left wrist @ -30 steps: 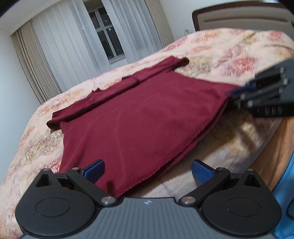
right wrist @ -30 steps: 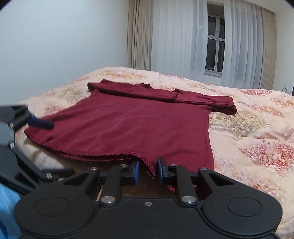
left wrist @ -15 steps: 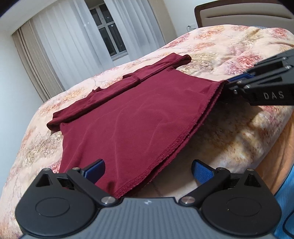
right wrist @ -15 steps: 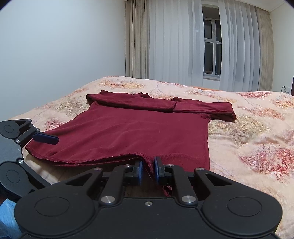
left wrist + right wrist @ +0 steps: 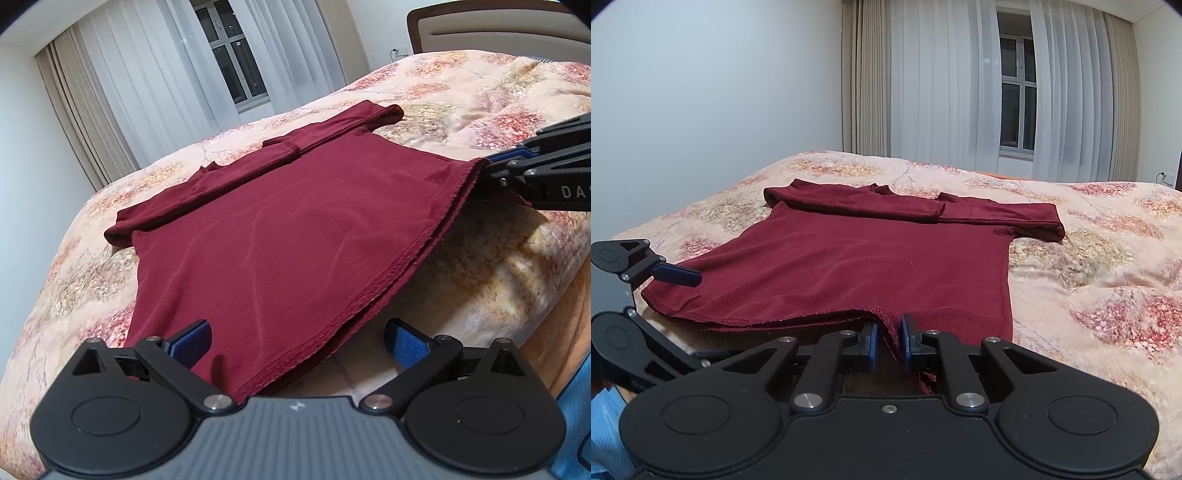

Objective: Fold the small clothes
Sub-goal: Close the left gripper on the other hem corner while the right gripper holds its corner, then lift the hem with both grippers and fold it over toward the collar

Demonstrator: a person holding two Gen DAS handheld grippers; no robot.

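A dark red shirt (image 5: 280, 236) lies flat on the bed, both sleeves folded across its top; it also shows in the right wrist view (image 5: 871, 258). My left gripper (image 5: 297, 338) is open, its blue pads astride the near left corner of the hem, which lies between them untouched. My right gripper (image 5: 888, 345) is shut on the right part of the hem and lifts it slightly off the quilt. In the left wrist view the right gripper (image 5: 491, 162) pinches the hem corner. In the right wrist view the left gripper (image 5: 677, 275) stands open by the other corner.
The bed has a peach floral quilt (image 5: 1108, 288). A headboard (image 5: 498, 29) is at the right end. White curtains and a window (image 5: 1015, 92) are behind the bed. The bed's near edge (image 5: 546, 306) drops away on the right.
My right gripper has kept hold of the hem and raised it a little, drawing it taut. My left gripper has stayed open at the left corner, edging slightly closer.
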